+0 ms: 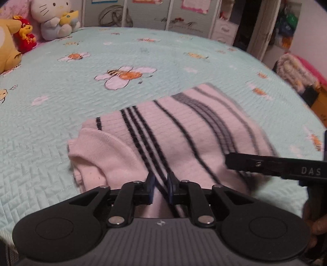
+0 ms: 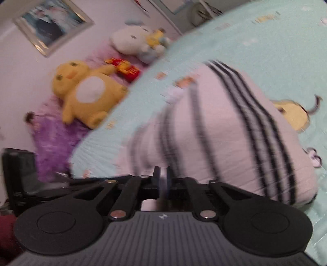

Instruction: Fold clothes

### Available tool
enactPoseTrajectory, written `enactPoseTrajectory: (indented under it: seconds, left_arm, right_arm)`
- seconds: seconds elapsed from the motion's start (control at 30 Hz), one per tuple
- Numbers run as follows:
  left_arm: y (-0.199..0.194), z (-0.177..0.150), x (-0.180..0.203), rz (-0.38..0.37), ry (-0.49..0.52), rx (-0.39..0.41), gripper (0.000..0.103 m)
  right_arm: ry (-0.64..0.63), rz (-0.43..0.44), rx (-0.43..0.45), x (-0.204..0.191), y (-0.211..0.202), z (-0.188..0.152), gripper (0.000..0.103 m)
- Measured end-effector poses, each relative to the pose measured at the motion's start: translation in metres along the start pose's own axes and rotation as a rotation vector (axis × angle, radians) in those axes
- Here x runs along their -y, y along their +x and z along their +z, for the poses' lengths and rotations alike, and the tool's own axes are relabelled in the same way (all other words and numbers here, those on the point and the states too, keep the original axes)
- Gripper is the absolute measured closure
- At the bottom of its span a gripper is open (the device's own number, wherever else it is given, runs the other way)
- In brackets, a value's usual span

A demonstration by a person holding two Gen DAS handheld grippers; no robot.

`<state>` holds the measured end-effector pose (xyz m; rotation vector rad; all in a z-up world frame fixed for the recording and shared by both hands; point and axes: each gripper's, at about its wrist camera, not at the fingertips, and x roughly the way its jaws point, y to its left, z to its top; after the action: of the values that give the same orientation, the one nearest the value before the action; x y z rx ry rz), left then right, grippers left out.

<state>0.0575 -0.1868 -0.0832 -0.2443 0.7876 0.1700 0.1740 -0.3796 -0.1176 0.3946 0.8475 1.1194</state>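
A pink knitted sweater (image 1: 184, 133) with dark stripes lies folded into a thick bundle on the mint quilt (image 1: 81, 92). My left gripper (image 1: 161, 178) hovers over its near edge. The jaws stand a narrow gap apart, and the stripes show through the gap unpinched. From the right, a finger of the right gripper (image 1: 255, 162) reaches in over the sweater's right side. In the blurred right wrist view the sweater (image 2: 224, 122) fills the middle. My right gripper (image 2: 162, 174) sits at its near edge, with a slim gap between the jaws and no cloth seen clamped.
Plush toys line the head of the bed: a white cat (image 1: 53, 18), a red figure (image 1: 25, 34) and a yellow duck (image 2: 81, 92). Cabinet doors (image 1: 143, 12) stand behind the bed. A heap of fabric (image 1: 296, 71) lies beyond its right edge.
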Motion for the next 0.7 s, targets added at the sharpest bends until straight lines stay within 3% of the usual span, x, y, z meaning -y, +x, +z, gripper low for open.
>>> enactPoseTrajectory:
  seconds: [0.13,0.17,0.3,0.37,0.5,0.7]
  left_arm:
    - [0.004,-0.026,0.008,-0.028,0.051,-0.051,0.086]
    - [0.009,-0.031,0.007,-0.028,0.048,-0.058,0.086]
    - [0.0,-0.022,-0.005,-0.071,-0.059,-0.07,0.087]
    - [-0.006,-0.018,-0.017,-0.124,-0.209,-0.115,0.087]
    - [-0.011,-0.031,-0.033,-0.293,-0.592,-0.286,0.071]
    - [-0.004,-0.058,-0.022,-0.302,-0.791,-0.332,0.073]
  right_arm:
    - [-0.016,0.022,-0.052,-0.003,0.01,-0.014,0.089]
    - [-0.01,0.003,-0.066,0.003,0.014,-0.021,0.103]
    - [0.083,-0.023,-0.105,0.022,0.021,-0.032,0.103]
    - [0.03,-0.049,-0.131,0.015,0.023,-0.027,0.103]
    - [0.078,-0.048,-0.159,0.019,0.026,-0.021,0.103]
    - [0.142,-0.013,-0.169,0.032,0.025,-0.024,0.103]
